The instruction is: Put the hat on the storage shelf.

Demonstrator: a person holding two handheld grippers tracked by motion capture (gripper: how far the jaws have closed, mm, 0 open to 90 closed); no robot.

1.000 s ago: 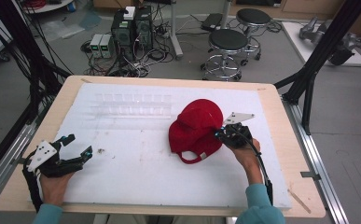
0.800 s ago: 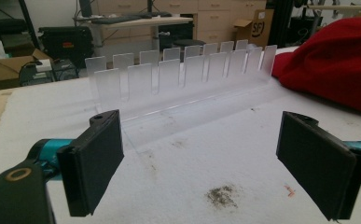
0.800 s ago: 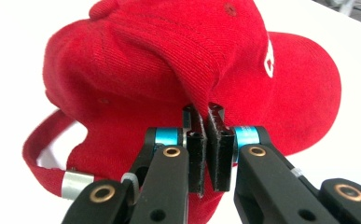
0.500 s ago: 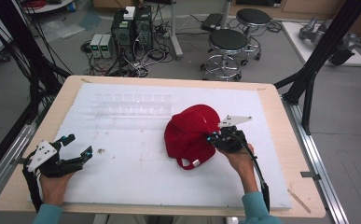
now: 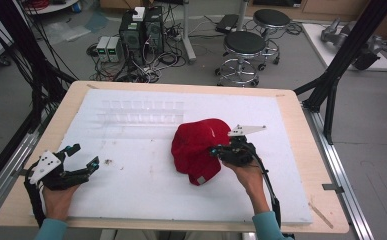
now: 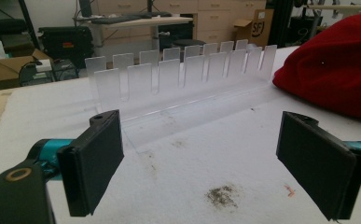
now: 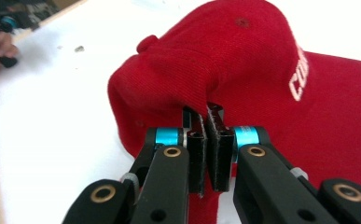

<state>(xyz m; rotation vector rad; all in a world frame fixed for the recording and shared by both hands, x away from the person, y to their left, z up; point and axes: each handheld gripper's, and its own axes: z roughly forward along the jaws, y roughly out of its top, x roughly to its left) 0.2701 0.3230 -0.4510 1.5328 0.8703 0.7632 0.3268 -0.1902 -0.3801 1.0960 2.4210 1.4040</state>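
A red cap (image 5: 198,145) with white lettering (image 7: 299,79) lies on the white foam board (image 5: 146,195), right of the middle. My right gripper (image 5: 216,150) is shut on a fold of the cap's cloth; in the right gripper view the red cap (image 7: 243,60) bunches up between the two pressed jaws of that gripper (image 7: 207,116). My left gripper (image 5: 83,156) rests at the board's left front edge, held in a hand, jaws wide apart with nothing between them. In the left gripper view that gripper (image 6: 201,156) faces bare board, and the cap (image 6: 336,70) sits at the far right.
A clear plastic slotted rack (image 5: 141,111) stands along the back of the board; it appears as a slotted rack (image 6: 183,77) ahead of the left jaws. A small dirt smudge (image 6: 222,196) marks the foam. Beyond the wooden table edge (image 5: 301,105) stand stools (image 5: 246,47) and computer boxes (image 5: 138,25).
The right gripper has dragged the red cap leftward across the board, toward the middle. The left gripper has stayed where it was.
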